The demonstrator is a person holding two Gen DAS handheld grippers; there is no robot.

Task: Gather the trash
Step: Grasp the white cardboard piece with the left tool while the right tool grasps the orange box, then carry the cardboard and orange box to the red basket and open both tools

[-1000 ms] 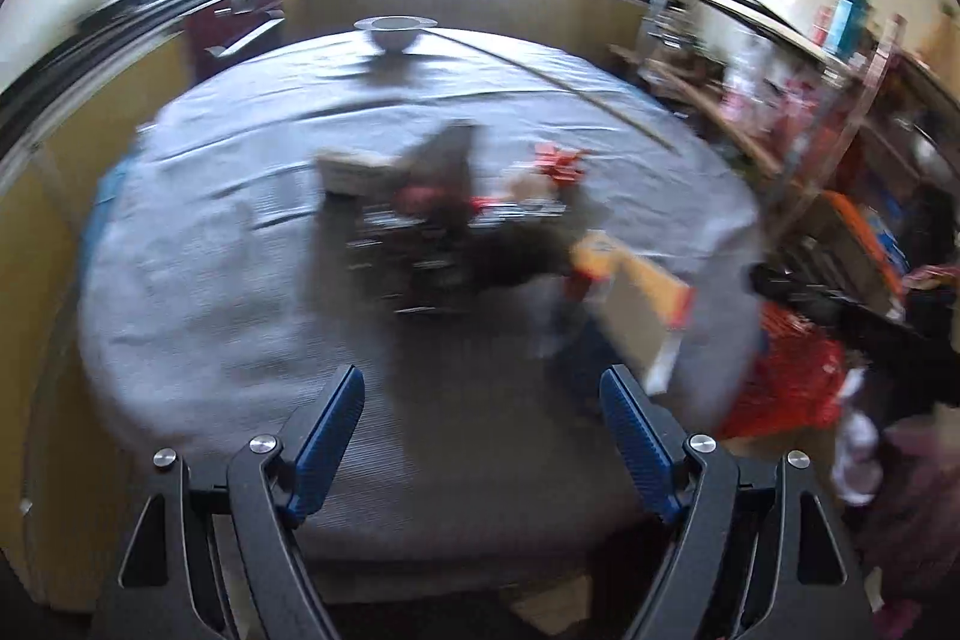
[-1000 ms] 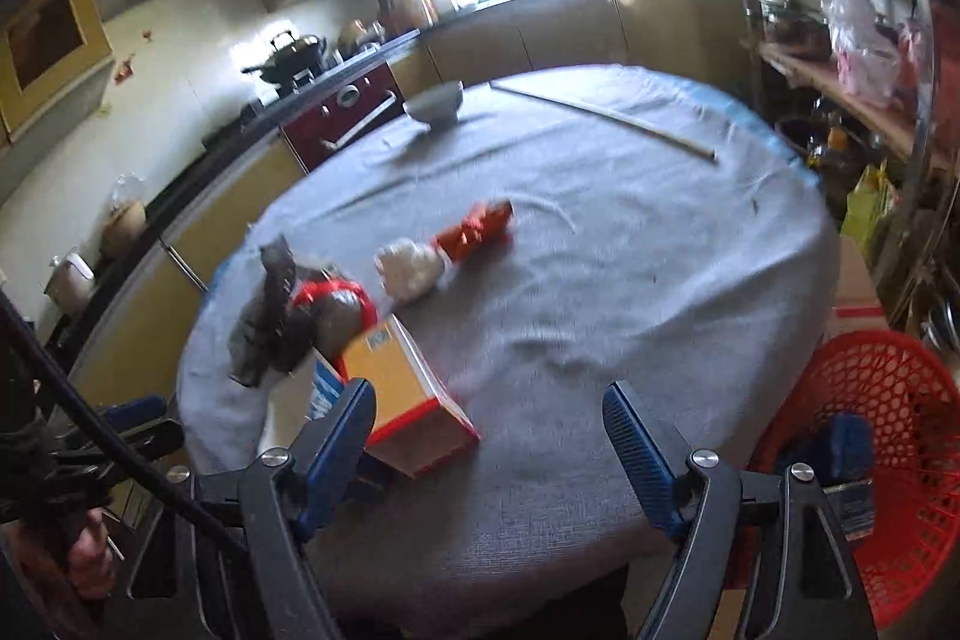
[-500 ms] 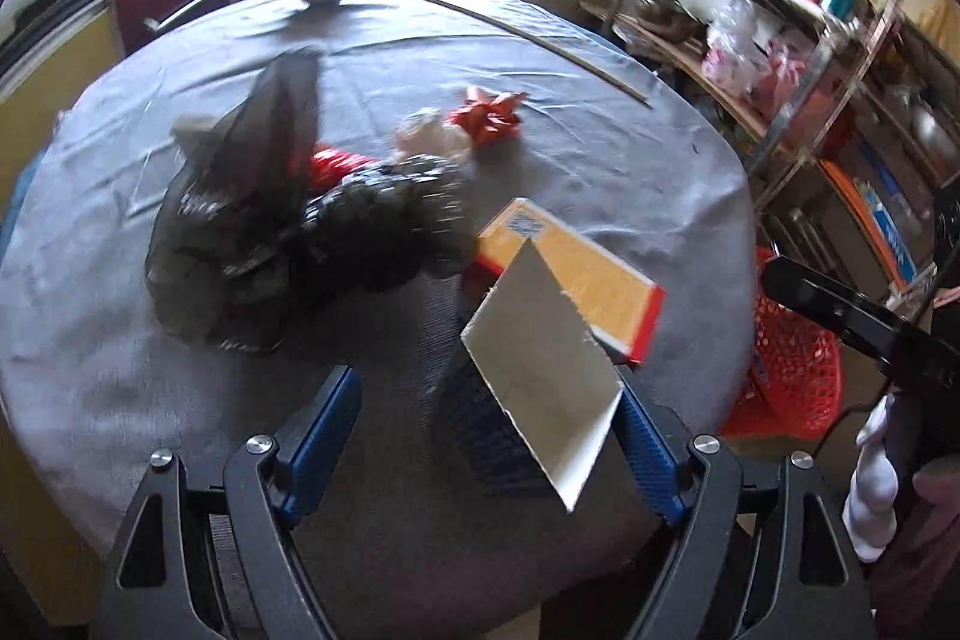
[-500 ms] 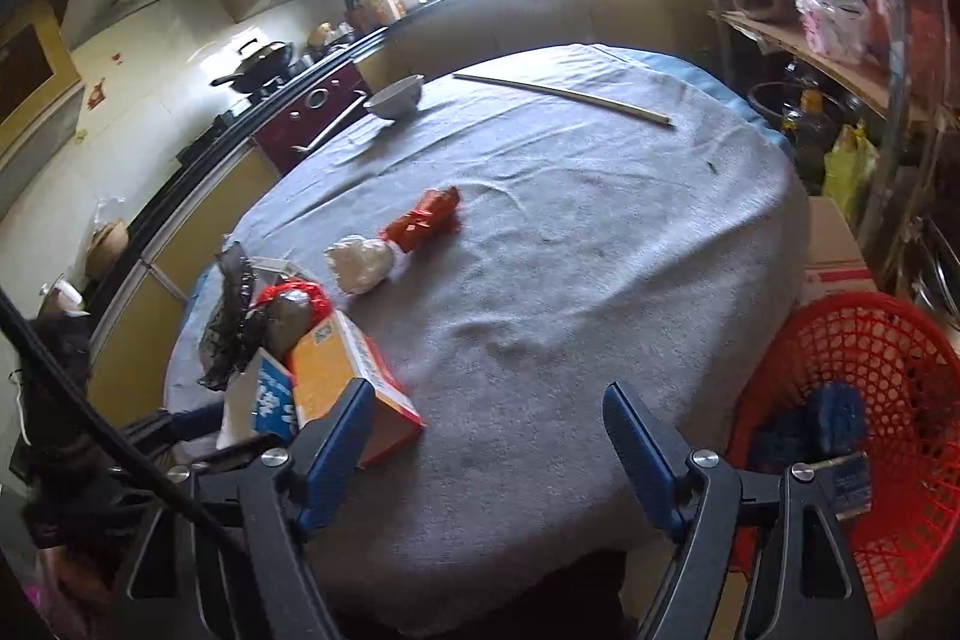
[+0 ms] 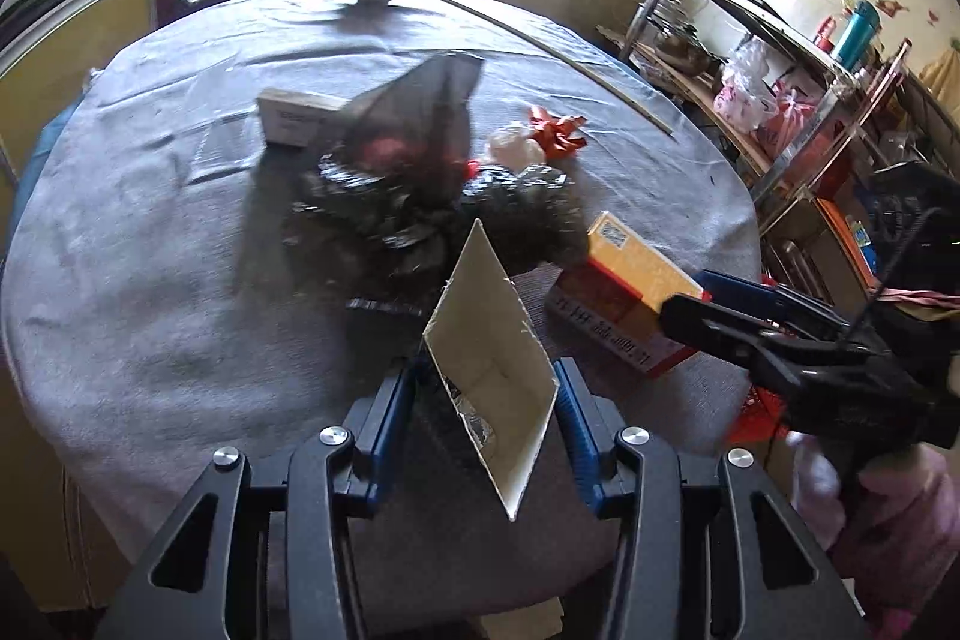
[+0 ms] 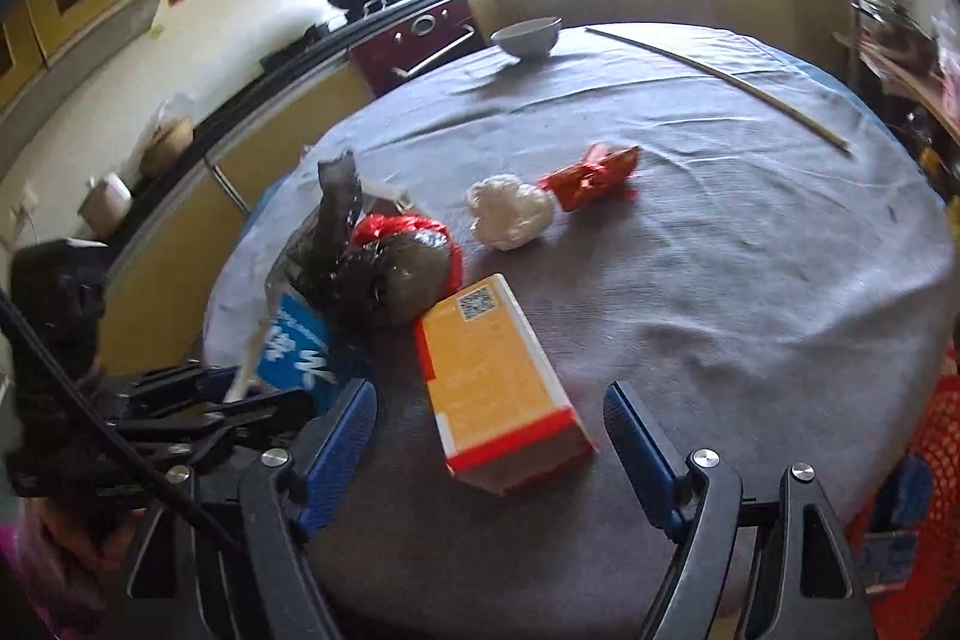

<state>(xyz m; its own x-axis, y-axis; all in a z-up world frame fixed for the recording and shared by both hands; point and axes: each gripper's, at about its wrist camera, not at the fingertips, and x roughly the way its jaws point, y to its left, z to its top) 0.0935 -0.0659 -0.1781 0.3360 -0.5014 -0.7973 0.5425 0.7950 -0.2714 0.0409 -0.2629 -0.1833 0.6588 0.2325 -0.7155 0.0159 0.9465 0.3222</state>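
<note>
Gripping an open blue-and-white cardboard carton, the left gripper is closed; the right gripper, open, straddles the orange box. Bagged rubbish remains on the grey table; some lies in the red basket.

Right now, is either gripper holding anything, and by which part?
Left gripper clamps the blue carton across its open end. Right gripper is open, holding nothing.

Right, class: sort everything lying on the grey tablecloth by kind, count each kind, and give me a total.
Cardboard boxes: 3 (blue box in the left hand-held gripper, orange box, white box)
Dark plastic bags: 2 ()
Red wrapper: 1
White crumpled wad: 1
Bowl: 1
Long stick: 1
Total: 9
</note>
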